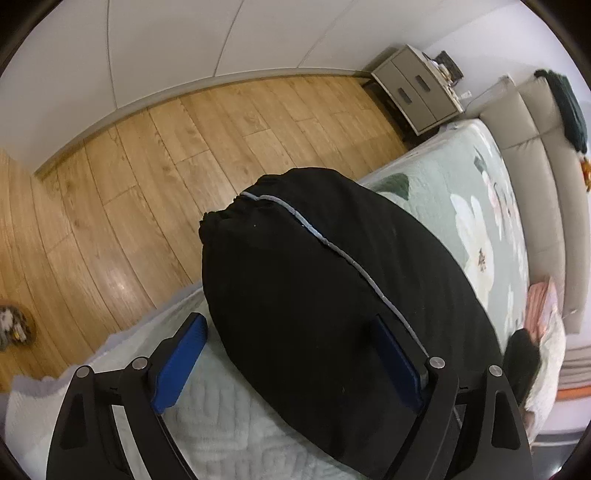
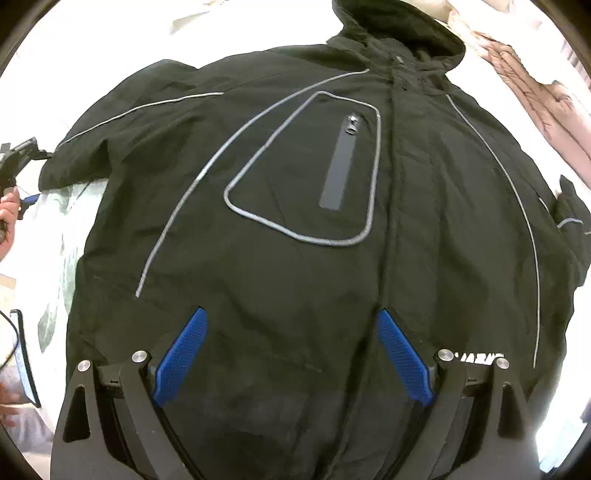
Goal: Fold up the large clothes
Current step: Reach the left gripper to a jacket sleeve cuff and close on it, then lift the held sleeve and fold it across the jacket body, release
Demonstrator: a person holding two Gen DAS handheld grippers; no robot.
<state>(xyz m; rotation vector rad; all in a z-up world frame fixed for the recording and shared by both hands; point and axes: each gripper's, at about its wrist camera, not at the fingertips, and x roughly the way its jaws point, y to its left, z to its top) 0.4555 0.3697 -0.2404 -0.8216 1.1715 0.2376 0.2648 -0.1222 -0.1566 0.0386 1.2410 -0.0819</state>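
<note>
We see a black hooded jacket (image 2: 295, 221) lying face up and spread out on a bed with a pale green floral quilt (image 1: 461, 192). Grey reflective piping runs across its chest and outlines a chest pocket (image 2: 314, 177) with a vertical zipper. The hood (image 2: 399, 33) lies at the far end in the right wrist view, and one sleeve (image 1: 314, 258) reaches toward the bed's edge by the wooden floor (image 1: 147, 166), its gathered cuff (image 1: 229, 214) at the far end.

Our left gripper (image 1: 291, 354) has its blue-padded fingers (image 1: 181, 362) spread wide apart, one on each side of the sleeve near its wider end, nothing pinched between them. Whether the pads touch the fabric, we cannot tell.

Our right gripper (image 2: 295, 354) is also spread wide, positioned over the lower front of the jacket near the hem, with the front closure seam running between its fingers. It grips nothing.

A grey nightstand (image 1: 417, 88) stands by the wall beyond the bed, next to a padded beige headboard (image 1: 535, 147). Pink folded fabric (image 2: 535, 92) lies on the bed beside the hood.
</note>
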